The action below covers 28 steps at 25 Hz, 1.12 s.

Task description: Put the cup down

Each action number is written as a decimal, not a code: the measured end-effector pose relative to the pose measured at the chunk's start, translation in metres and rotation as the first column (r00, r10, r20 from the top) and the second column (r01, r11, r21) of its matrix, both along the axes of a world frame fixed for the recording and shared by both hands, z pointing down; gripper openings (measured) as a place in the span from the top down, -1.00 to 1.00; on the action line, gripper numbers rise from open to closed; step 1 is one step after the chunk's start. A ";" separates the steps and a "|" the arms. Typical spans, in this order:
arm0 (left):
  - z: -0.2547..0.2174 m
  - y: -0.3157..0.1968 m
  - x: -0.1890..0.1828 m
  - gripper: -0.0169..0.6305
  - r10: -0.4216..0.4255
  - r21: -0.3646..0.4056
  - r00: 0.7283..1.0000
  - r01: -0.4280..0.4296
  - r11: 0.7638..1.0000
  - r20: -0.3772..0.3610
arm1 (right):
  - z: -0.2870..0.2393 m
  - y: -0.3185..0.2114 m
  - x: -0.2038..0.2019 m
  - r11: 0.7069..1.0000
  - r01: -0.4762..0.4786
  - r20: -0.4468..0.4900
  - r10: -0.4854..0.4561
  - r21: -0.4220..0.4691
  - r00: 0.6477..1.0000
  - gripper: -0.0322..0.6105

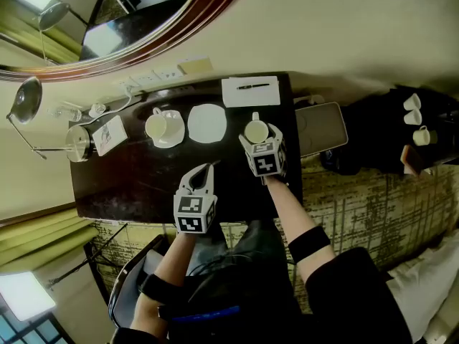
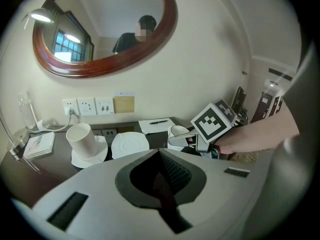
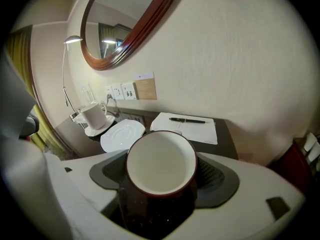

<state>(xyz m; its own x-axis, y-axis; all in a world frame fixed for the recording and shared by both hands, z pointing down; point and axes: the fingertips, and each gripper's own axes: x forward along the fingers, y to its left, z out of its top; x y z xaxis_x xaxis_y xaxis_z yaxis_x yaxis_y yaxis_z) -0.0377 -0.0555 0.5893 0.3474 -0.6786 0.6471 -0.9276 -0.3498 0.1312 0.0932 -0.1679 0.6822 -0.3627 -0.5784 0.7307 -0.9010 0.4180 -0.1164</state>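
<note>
A dark cup [image 3: 160, 171] with a white inside stands upright on the dark table [image 1: 136, 185], just right of an empty white saucer [image 1: 206, 122]. My right gripper [image 1: 257, 137] is closed round it; in the right gripper view the cup fills the gap between the two pads and both sides touch it. From the left gripper view, the right gripper's fingers [image 2: 181, 140] lie alongside the cup [image 2: 178, 130]. My left gripper [image 1: 209, 168] hovers over the table's front middle, shut and empty.
A white cup on its saucer [image 1: 161, 127] stands left of the empty saucer. A notepad with a pen [image 1: 250, 90] lies at the back by the wall. A metal kettle [image 1: 77, 142] and lamp [image 1: 26, 99] stand at far left. A grey tray [image 1: 320, 127] is at right.
</note>
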 end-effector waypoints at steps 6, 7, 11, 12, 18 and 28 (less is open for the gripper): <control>0.002 0.000 -0.011 0.95 -0.019 -0.001 1.000 0.019 1.000 0.001 | 0.000 0.000 -0.001 1.000 -0.015 -0.015 0.015 0.008 1.000 -0.35; 0.002 0.001 -0.012 0.95 -0.020 -0.005 1.000 0.020 1.000 -0.002 | 0.000 0.000 -0.002 1.000 -0.013 -0.019 0.013 0.007 1.000 -0.35; 0.002 0.003 -0.021 0.95 -0.033 -0.009 0.999 0.033 0.999 -0.011 | -0.003 0.001 -0.011 1.000 0.000 -0.025 0.000 0.008 1.000 -0.35; 0.002 0.003 -0.025 0.95 -0.041 -0.003 0.999 0.041 0.999 -0.009 | -0.005 0.002 -0.015 1.000 0.004 -0.024 -0.003 0.013 1.000 -0.35; -0.002 0.007 -0.045 0.95 -0.066 -0.004 0.997 0.066 0.998 -0.032 | -0.035 -0.007 -0.049 0.997 0.037 0.001 -0.037 0.066 0.999 -0.35; -0.005 0.011 -0.098 0.95 -0.135 -0.002 0.990 0.135 0.991 -0.038 | -0.061 -0.035 -0.131 0.986 0.109 0.037 -0.115 0.124 0.993 -0.35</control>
<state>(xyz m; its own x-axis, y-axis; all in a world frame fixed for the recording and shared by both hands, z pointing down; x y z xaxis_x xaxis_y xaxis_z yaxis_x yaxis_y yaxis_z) -0.1359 -0.0440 0.5844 0.2772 -0.7213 0.6347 -0.9606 -0.2220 0.1673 -0.0379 -0.2025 0.6210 -0.4603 -0.6159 0.6393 -0.8428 0.5294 -0.0968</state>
